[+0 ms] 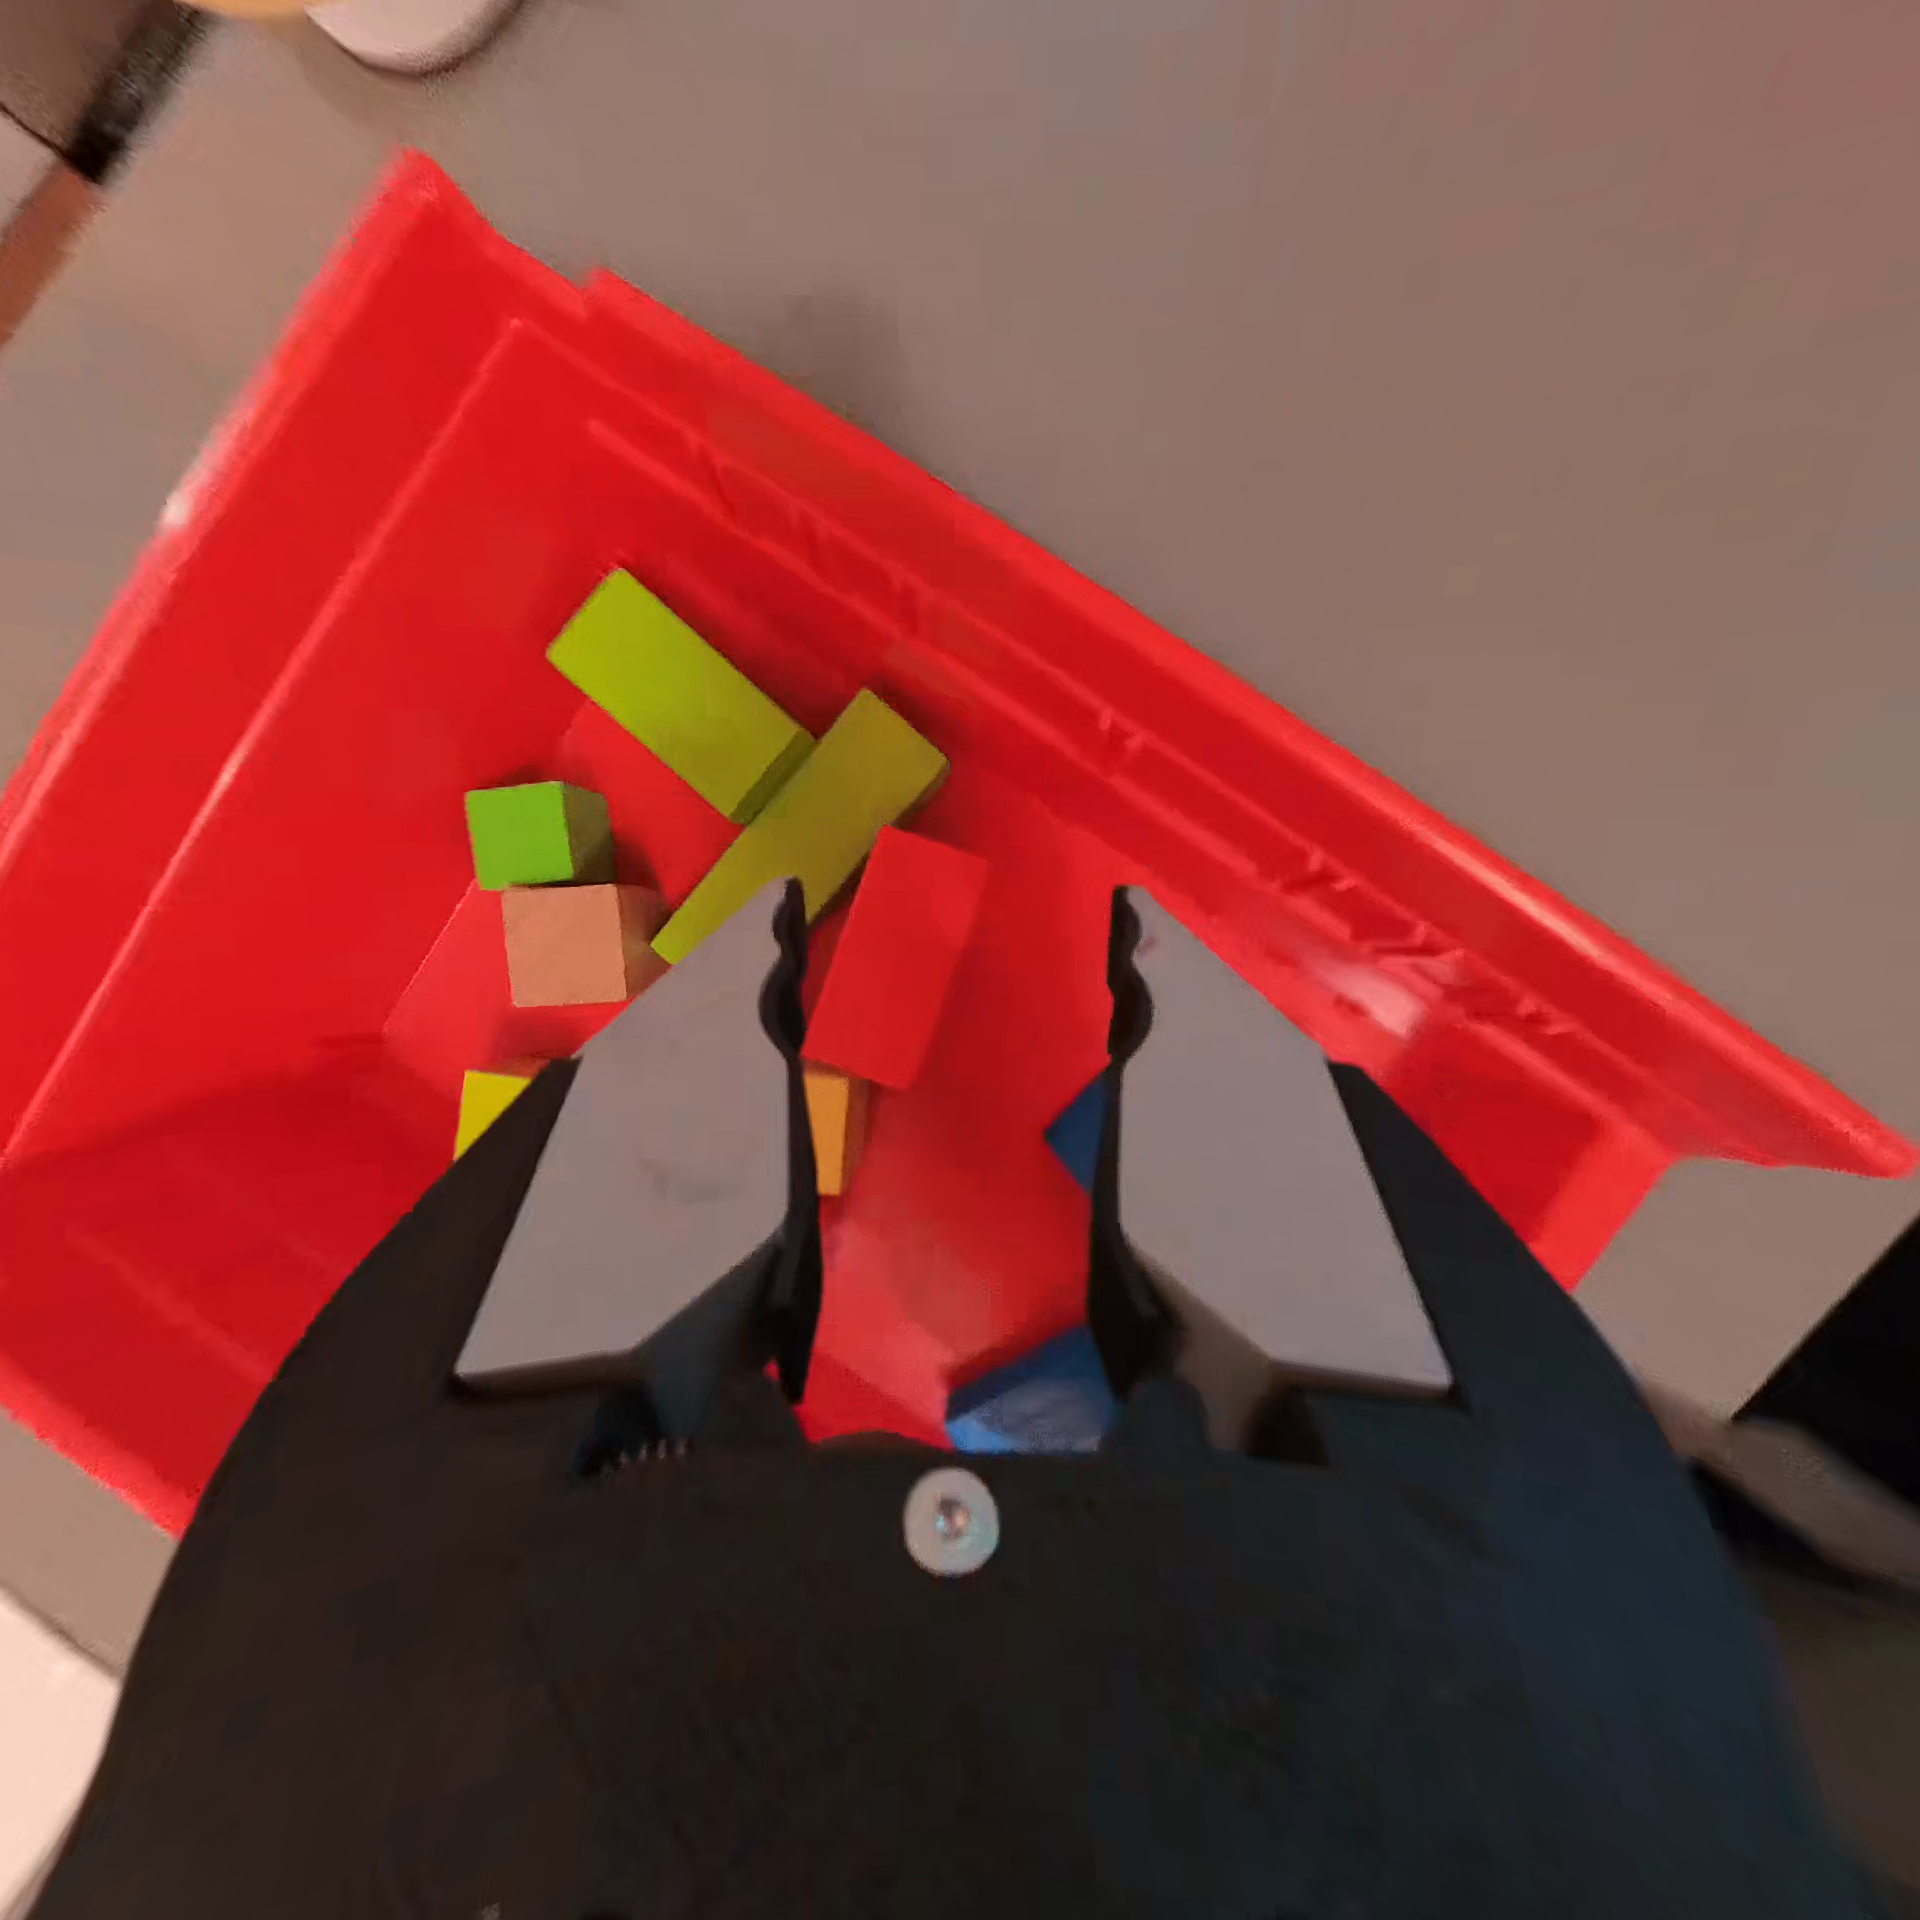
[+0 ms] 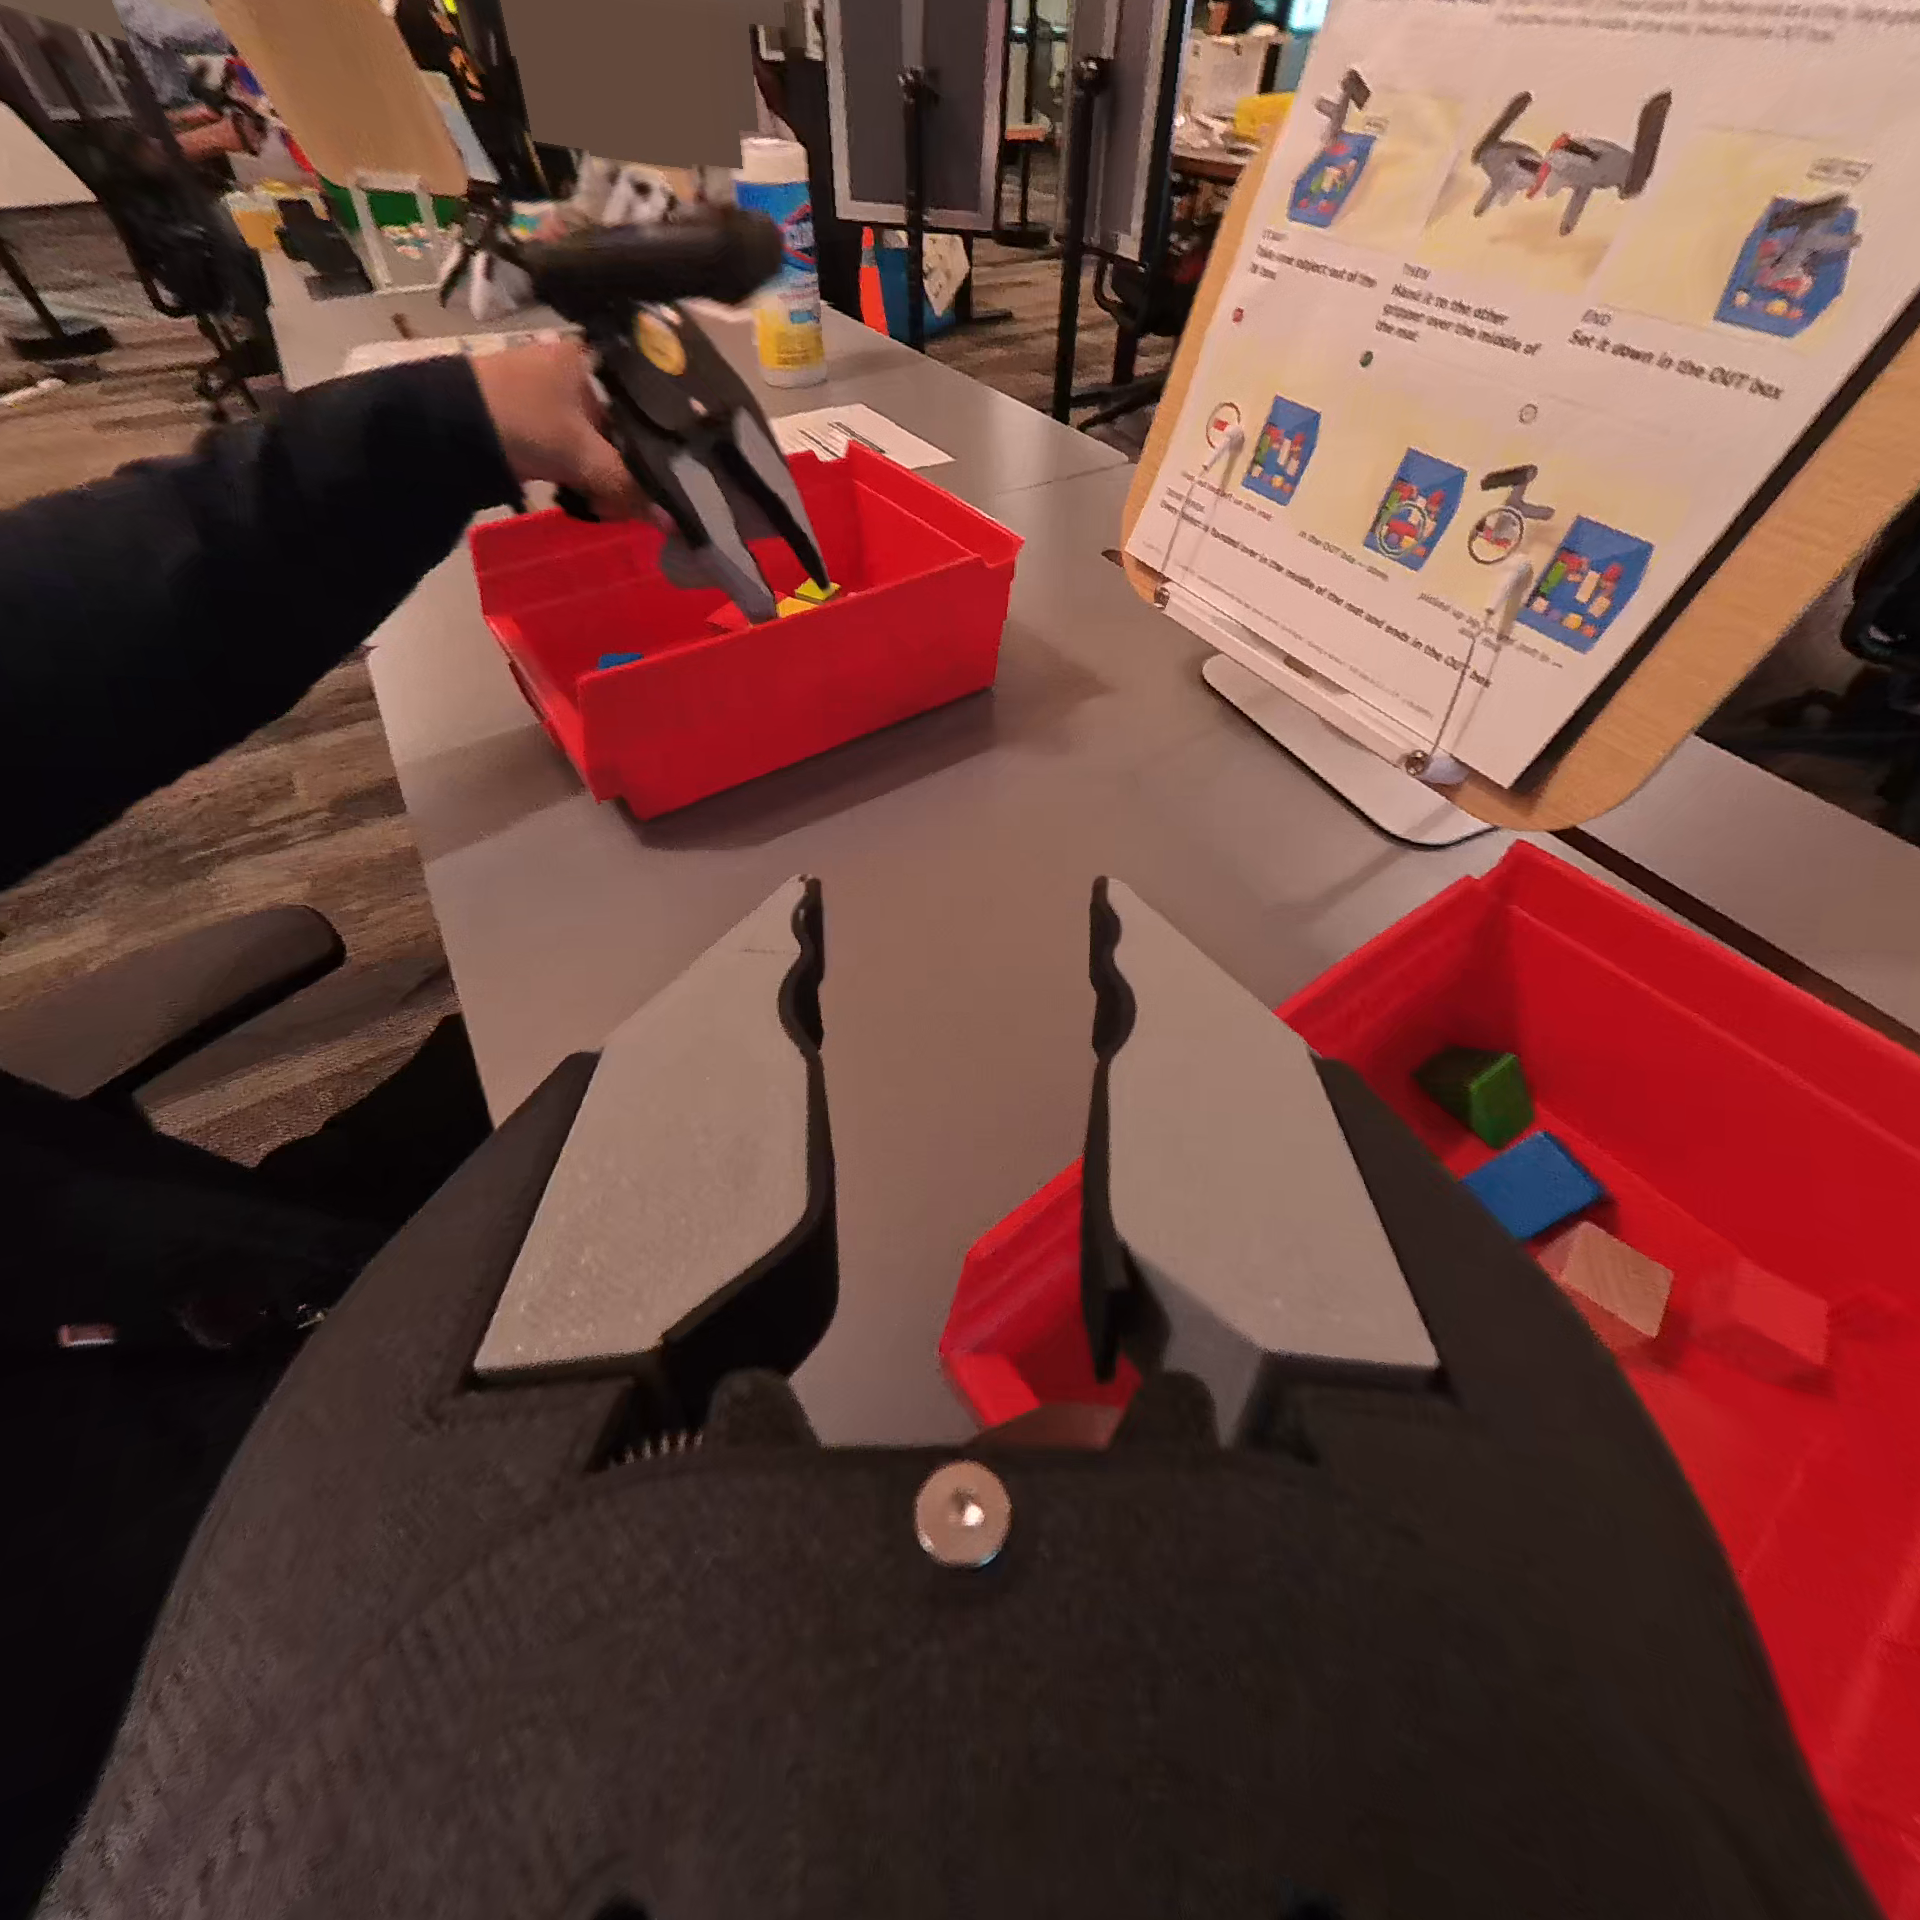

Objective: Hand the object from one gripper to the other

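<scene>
We see a red block (image 1: 899, 961) lying tilted among other blocks inside a red bin (image 1: 312, 727) on a grey table (image 1: 1351, 312). It sits between the fingers of the left gripper (image 1: 956, 904), close against the left pad, with a clear gap to the right pad, so the jaws stand apart and do not clamp it. Around it lie two long yellow-green blocks (image 1: 675, 691), a green cube (image 1: 530, 831) and a tan cube (image 1: 571, 945); a blue block (image 1: 1081, 1132) shows near the right finger. From the right wrist view, a hand (image 2: 551, 426) points the left gripper down into that bin. The right gripper (image 2: 956, 904) hovers over bare table, jaws wide with nothing between them, beside a second red bin (image 2: 1766, 1039) holding a green cube (image 2: 1481, 1091), blue block (image 2: 1532, 1184) and wooden block (image 2: 1610, 1283). An instruction board (image 2: 1507, 364) stands behind.
</scene>
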Available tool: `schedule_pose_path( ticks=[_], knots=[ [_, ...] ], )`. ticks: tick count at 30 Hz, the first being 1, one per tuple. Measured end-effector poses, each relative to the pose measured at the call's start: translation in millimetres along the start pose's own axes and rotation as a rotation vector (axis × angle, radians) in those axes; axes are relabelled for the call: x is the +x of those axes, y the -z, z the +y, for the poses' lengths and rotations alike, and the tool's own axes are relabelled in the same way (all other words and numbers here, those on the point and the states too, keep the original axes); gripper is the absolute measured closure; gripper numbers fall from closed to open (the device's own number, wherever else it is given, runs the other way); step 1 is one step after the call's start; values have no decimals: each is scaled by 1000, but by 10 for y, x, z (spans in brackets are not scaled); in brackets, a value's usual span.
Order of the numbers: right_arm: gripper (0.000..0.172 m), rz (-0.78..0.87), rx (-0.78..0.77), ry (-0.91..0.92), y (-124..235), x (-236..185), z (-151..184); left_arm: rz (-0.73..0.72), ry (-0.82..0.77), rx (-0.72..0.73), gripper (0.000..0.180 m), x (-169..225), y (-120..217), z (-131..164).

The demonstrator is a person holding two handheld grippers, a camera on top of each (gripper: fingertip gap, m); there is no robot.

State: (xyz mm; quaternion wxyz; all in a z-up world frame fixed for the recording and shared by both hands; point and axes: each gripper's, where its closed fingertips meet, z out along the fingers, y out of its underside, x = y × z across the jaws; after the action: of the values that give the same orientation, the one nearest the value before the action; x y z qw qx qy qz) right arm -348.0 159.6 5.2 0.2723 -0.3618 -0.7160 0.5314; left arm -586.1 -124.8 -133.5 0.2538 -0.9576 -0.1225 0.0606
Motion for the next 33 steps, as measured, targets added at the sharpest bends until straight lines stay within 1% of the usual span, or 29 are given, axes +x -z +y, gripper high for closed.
schedule_pose_path(
  ticks=[2, 4, 5, 7, 8, 10, 14, 15, 17, 18, 20, 22, 24, 26, 28, 30, 32, 33],
  knots=[
    [123, -28, 16, 17, 0, -73, -39, 1, -102, -149, 119, 0, -172, 161],
    [122, -36, 13, 31, -20, -96, -36, -46, -181, -236, 118, -98, -311, 281],
    [122, -27, 4, 41, -34, -84, -19, -47, -194, -269, 120, -130, -362, 339],
    [122, -9, -20, 62, -59, -59, 26, -20, -186, -333, 130, -152, -441, 456],
    [122, -7, -26, 69, -66, -58, 37, -14, -188, -361, 145, -166, -468, 511],
    [122, -13, -18, 73, -68, -72, 24, -8, -200, -378, 148, -170, -505, 542],
    [122, -61, 1, 54, -69, -127, 2, -10, -244, -326, 149, -56, -511, 492],
    [122, -70, 2, 50, -76, -134, 7, -28, -257, -280, 149, -39, -488, 444],
    [123, -85, 3, 37, -101, -144, 15, -44, -241, -120, 150, -4, -351, 257],
    [123, -99, 4, 29, -120, -162, 18, -58, -215, -13, 150, -4, -225, 124],
    [123, -137, 8, 18, -178, -228, 11, -64, -148, 241, 149, 53, 135, -194],
    [123, -176, 9, 24, -248, -330, 0, -15, -103, 487, 150, 275, 554, -493],
    [123, -217, 19, 46, -323, -466, -28, 122, -84, 654, 150, 730, 889, -730],
    [123, -271, 45, 60, -399, -642, -84, 222, -127, 731, 150, 1280, 1054, -907],
    [123, -332, 96, 53, -468, -832, -179, 279, -165, 794, 150, 1792, 1085, -1071],
    [122, -400, 152, 29, -512, -1015, -277, 393, -169, 845, 150, 2265, 1059, -1208],
    [122, -457, 190, 9, -533, -1158, -332, 483, -179, 897, 150, 2613, 1040, -1310],
    [121, -471, 199, 5, -539, -1203, -344, 504, -188, 924, 150, 2726, 1038, -1350]
  ],
)
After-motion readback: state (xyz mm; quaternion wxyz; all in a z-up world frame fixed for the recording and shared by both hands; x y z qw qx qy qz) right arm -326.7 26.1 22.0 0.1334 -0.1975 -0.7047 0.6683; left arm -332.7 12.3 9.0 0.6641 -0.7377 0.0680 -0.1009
